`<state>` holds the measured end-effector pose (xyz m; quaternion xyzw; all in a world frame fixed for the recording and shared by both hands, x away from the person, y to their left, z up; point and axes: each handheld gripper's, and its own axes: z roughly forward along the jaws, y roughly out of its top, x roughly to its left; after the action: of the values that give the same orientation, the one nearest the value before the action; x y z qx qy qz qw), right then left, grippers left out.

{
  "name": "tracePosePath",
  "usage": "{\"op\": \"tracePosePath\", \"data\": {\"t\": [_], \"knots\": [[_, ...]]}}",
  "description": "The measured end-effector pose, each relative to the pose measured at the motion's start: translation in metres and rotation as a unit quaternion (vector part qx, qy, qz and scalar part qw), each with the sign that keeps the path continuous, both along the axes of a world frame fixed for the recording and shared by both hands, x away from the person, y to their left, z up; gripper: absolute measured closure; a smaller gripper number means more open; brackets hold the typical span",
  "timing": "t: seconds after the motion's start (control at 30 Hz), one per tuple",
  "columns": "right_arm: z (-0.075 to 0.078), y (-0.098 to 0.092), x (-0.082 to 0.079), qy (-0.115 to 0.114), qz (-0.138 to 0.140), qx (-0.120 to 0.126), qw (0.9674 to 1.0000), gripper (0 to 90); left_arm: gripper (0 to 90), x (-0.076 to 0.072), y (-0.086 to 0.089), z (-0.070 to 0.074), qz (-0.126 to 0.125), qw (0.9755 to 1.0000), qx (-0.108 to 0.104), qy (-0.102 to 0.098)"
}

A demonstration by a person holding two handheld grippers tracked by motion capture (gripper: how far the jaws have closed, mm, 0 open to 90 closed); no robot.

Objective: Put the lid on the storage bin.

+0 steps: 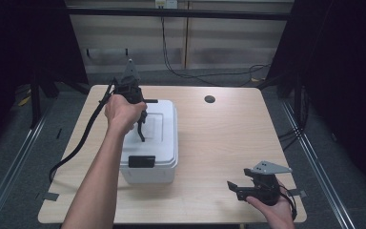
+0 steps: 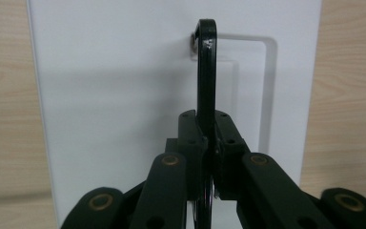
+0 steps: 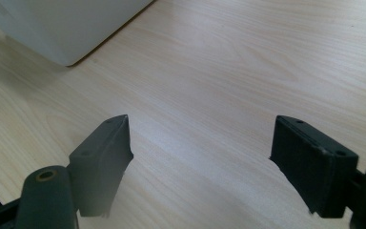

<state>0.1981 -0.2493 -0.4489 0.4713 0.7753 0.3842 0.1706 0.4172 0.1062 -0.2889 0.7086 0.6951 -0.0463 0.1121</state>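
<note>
Over the white box [image 1: 151, 143] at table's left, left gripper [image 2: 208, 143] pinches the black handle [image 2: 206, 71], raised upright, running near-to-far. Right gripper [image 3: 200, 148] spread, idle near-right, well apart.

Bare table [image 1: 219, 143] lies open right of the white box [image 1: 162, 157], the only obstacle.

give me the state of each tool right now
Left tool: shut on the black handle of the white box.
Right tool: open, holding nothing.
</note>
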Motion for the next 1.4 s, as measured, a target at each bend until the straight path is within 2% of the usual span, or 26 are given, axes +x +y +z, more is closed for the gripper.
{"op": "tracePosePath", "data": {"t": [0.27, 0.63, 0.77, 0.9, 1.2, 1.4], "knots": [[0.0, 0.0, 0.0, 0.0, 0.002, 0.001, 1.0, 20.8, 84.5, 0.001, -0.002, -0.003, -0.003, 1.0, 0.008, -0.001], [0.0, 0.0, 0.0, 0.0, 0.003, 0.0, 1.0, 20.8, 84.3, 0.001, -0.003, -0.003, -0.004, 1.0, 0.001, 0.0], [0.0, 0.0, 0.001, 0.002, 0.002, 0.0, 1.0, 20.8, 84.0, -0.001, -0.007, -0.005, -0.008, 0.9999, -0.003, 0.007], [0.0, 0.001, 0.0, 0.002, 0.004, -0.002, 1.0, 20.8, 84.2, 0.001, -0.005, -0.008, -0.011, 0.9999, 0.002, 0.009], [0.0, 0.0, 0.0, 0.0, 0.003, -0.001, 1.0, 20.8, 83.3, 0.002, -0.009, -0.011, -0.014, 0.9999, 0.004, 0.002], [0.0, 0.0, 0.0, 0.0, 0.002, -0.001, 1.0, 20.8, 81.3, 0.003, -0.007, -0.012, -0.025, 0.9996, 0.01, -0.005]]}}
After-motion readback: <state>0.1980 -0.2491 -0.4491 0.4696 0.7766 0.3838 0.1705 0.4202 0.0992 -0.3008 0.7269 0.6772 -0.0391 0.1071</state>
